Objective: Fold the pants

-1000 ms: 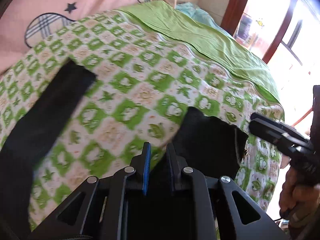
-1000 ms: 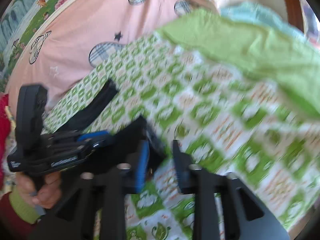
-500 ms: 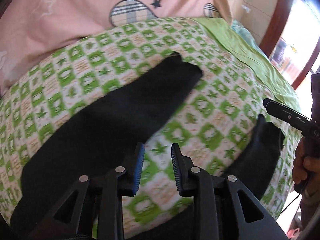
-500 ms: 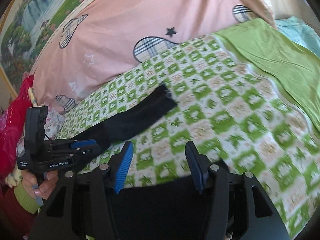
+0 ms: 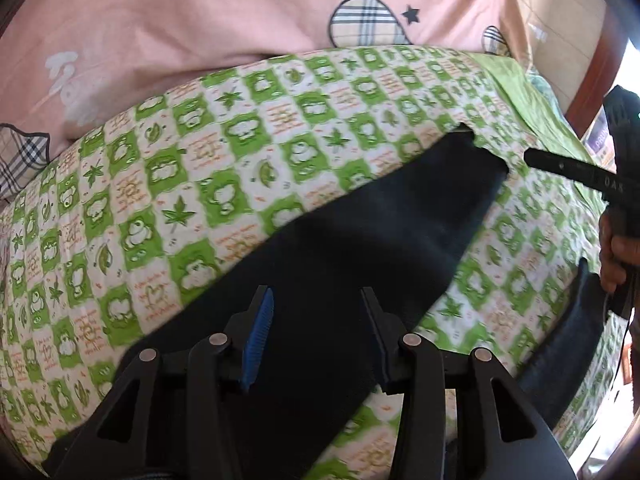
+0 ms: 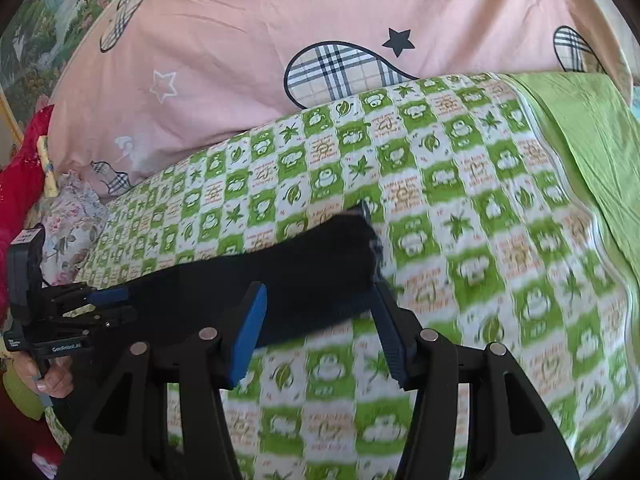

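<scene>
Though waistband hidden, black pants [image 5: 360, 248] lie on quilt [image 5: 168, 184]; left gripper [image 5: 316, 300], right gripper [image 6: 316, 292] spread wide, empty

Both wrist views sit low and close over the bed [image 5: 248, 152], facing the pink duvet [image 6: 280, 40]. Shared: black pants [image 5: 360, 248], checked sheet. Each sees the other hand-held gripper.

**Both grippers let go and spread wide over the pants**

A second ago the left gripper [image 5: 318, 334] pinches black cloth; now its jaws stand wide apart above one leg of the black pants [image 5: 380, 232], which lies flat on the green checked sheet [image 5: 224, 140]. The right gripper [image 6: 320, 326] spreads wider too. On that sheet the leg now stretches further toward the pink quilt [image 5: 240, 12].
</scene>
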Action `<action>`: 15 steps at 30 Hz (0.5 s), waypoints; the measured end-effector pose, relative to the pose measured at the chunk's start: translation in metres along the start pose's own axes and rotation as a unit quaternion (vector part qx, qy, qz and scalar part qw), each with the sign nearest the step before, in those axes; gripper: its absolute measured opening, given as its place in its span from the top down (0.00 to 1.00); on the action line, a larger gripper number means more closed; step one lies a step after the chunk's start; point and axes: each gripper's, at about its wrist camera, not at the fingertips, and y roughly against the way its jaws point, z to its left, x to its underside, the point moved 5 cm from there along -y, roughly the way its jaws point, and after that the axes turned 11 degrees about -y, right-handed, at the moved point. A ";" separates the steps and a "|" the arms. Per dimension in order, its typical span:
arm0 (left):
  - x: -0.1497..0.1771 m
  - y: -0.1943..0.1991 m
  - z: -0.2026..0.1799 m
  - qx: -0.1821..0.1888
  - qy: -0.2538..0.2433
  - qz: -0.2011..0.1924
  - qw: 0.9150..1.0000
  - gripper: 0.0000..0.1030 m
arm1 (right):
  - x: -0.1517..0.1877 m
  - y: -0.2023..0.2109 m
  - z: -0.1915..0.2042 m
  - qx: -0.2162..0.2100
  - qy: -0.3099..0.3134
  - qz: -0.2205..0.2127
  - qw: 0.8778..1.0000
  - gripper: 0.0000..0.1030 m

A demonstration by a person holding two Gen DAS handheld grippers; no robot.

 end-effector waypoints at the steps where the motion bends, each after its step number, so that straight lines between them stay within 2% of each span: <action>1: -0.001 -0.003 0.004 0.001 0.002 0.003 1.000 0.55 | -0.006 -0.006 0.000 0.003 0.002 0.003 1.000 0.46; 8: -0.005 -0.023 0.034 -0.002 0.019 0.021 1.000 0.52 | -0.033 -0.045 -0.006 0.005 0.001 0.021 1.000 0.46; 12: -0.008 -0.042 0.041 0.005 0.007 0.041 0.999 0.44 | -0.039 -0.070 -0.010 0.006 -0.003 0.041 0.999 0.46; 15: -0.008 -0.061 0.042 0.004 -0.004 0.066 0.998 0.44 | -0.043 -0.086 -0.014 0.004 -0.009 0.053 0.999 0.46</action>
